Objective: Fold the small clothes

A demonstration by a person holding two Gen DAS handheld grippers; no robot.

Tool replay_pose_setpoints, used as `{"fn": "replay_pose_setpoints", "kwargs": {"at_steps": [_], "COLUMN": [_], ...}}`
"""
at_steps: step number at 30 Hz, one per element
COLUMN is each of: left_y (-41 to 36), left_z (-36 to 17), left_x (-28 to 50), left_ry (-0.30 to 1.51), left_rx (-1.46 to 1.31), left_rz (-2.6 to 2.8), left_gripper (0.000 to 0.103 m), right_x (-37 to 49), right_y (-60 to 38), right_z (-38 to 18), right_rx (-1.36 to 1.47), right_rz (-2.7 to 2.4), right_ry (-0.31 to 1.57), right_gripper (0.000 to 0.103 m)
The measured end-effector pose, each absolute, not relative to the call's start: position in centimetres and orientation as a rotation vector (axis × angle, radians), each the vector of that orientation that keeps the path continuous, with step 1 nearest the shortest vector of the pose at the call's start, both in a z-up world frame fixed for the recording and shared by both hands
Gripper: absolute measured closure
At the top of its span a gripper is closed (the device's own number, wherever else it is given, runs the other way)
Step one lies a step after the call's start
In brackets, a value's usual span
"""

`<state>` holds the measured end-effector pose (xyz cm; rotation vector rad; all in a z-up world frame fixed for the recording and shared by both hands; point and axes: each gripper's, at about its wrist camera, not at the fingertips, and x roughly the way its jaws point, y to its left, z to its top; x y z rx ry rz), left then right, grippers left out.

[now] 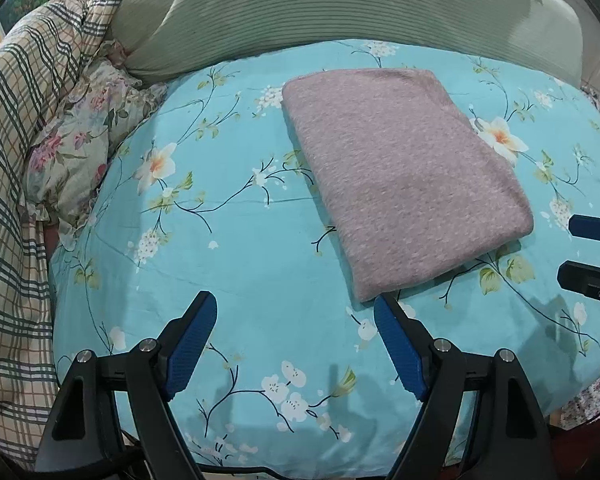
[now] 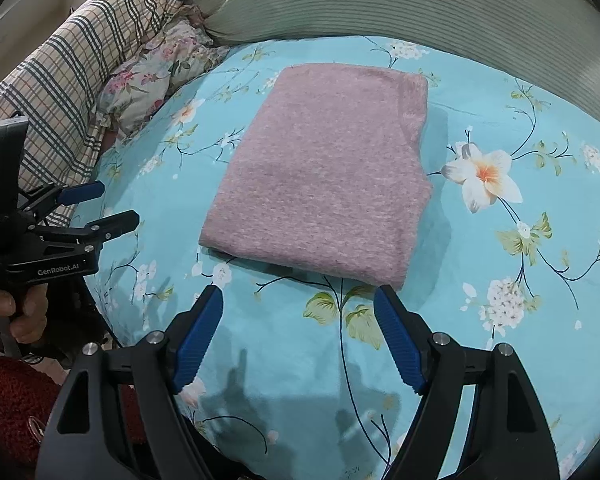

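step: fold looks done, backing off | garment (image 1: 404, 172): folded flat on sheet (image 1: 228, 256), just ahead of both grippers | left gripper (image 1: 296, 312): released, empty | right gripper (image 2: 300, 304): released, empty | advice: lift clear without snagging near edge

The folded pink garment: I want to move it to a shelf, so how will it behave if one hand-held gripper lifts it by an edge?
The folded pink garment looks like soft knit, so it would probably sag and unfold if lifted by one edge. Its fuzzy surface suggests it won't slip easily. On the blue floral sheet, a push would likely bunch it rather than slide it.
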<state>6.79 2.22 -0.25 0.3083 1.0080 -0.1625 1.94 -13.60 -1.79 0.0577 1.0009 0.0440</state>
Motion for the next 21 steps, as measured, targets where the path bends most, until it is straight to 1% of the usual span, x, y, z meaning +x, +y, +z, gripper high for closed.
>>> {"fn": "replay_pose_setpoints", "kwargs": {"at_steps": [6, 14, 18, 21], "left_y": [2.1, 1.7, 1.8, 2.1], "left_z": [-1.1, -1.6, -0.9, -0.5], "left_x": [7.7, 9.8, 10.2, 10.3], "left_ry": [1.016, 1.004, 0.945, 0.933], "left_rx": [0.279, 0.221, 0.214, 0.157], "left_rz": [-0.201, -0.205, -0.154, -0.191], "left_gripper": [0.021, 0.019, 0.019, 0.019], "right_x": [2.7, 4.5, 4.8, 4.9], "right_y": [-14.1, -15.1, -15.5, -15.8], "right_z": [-2.5, -2.5, -2.1, -2.1], "right_rx": [0.075, 0.099, 0.097, 0.101], "right_rz": [0.034, 0.018, 0.016, 0.008], "right_ry": [1.005, 0.99, 0.979, 0.979], "right_gripper": [0.019, 0.018, 0.018, 0.018]}}
